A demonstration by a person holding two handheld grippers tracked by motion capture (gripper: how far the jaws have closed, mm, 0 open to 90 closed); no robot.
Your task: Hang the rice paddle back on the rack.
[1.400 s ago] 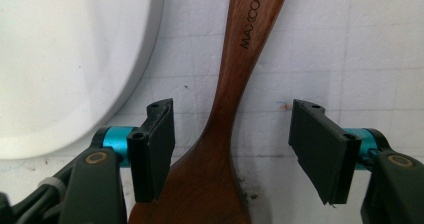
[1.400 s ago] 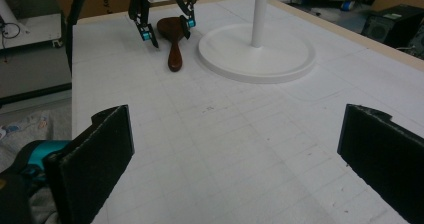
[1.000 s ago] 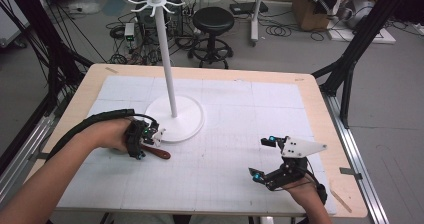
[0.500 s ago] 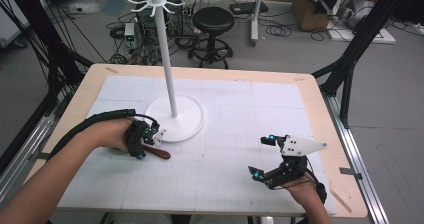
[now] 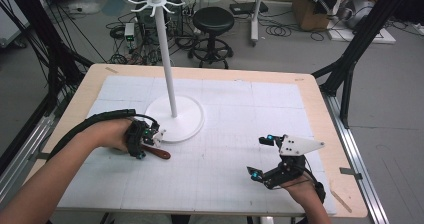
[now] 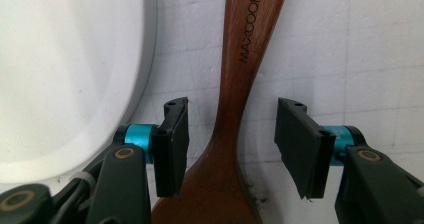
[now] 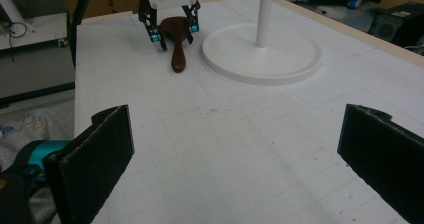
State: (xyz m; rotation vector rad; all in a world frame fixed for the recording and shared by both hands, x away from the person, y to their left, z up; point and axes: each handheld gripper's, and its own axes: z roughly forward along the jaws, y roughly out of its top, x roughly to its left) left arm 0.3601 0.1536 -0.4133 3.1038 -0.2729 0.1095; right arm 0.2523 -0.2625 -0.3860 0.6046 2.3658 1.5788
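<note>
At the left of the high view the left gripper [image 5: 150, 140] is down over a wooden spoon [image 5: 156, 152] lying flat on the white mat [image 5: 240, 134], just beside the round base of the white stand [image 5: 172, 118]. In the left gripper view the black pads [image 6: 172, 144] straddle the spoon's neck with a gap on each side, not pressing it; the jaws have just been closing. The spoon is dark, smooth, reddish-brown wood, and "MAXCOOK" is printed in black along its handle. Its long axis runs straight ahead between the jaws, handle pointing away from the gripper, the wider bowl end under the gripper body. The stand is smooth white plastic: a flat disc, a thin upright pole, and curved hooks at the top. The mat shows a faint grid. At the right, the right gripper [image 5: 264, 158] rests well apart from the spoon, jaws wide and holding nothing.
</note>
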